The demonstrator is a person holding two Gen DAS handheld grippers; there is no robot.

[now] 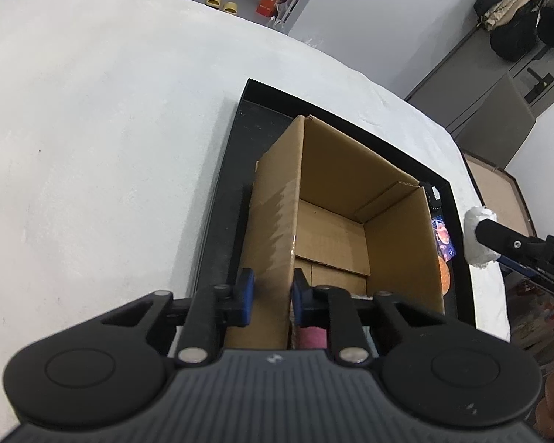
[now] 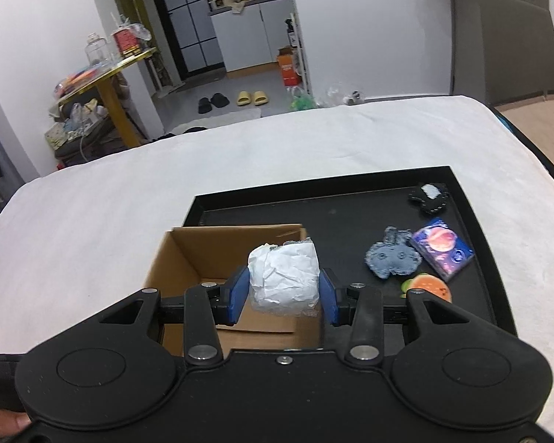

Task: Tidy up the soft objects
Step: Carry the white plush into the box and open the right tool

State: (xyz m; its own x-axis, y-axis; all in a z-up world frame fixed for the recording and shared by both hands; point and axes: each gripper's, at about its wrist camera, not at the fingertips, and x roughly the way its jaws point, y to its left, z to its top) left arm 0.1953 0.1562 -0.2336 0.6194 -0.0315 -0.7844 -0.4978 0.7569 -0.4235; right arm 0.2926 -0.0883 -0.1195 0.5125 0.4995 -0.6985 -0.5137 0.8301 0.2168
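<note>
An open cardboard box (image 1: 336, 221) stands on a black tray (image 1: 221, 199) on a white cloth. My left gripper (image 1: 271, 295) is shut on the box's near left wall. My right gripper (image 2: 283, 291) is shut on a white crumpled soft bundle (image 2: 284, 277) and holds it above the box (image 2: 203, 258). In the left wrist view the bundle (image 1: 476, 238) shows right of the tray. A grey denim plush (image 2: 391, 258), a black plush (image 2: 428, 197), a space-print packet (image 2: 443, 249) and an orange round piece (image 2: 430, 286) lie on the tray (image 2: 351, 192) right of the box.
The white cloth (image 2: 166, 170) covers the table around the tray. Behind it are a yellow side table with clutter (image 2: 103, 74), slippers on the floor (image 2: 232, 99) and a grey cabinet (image 1: 498, 85). A pink item (image 1: 312, 337) shows by the left gripper's base.
</note>
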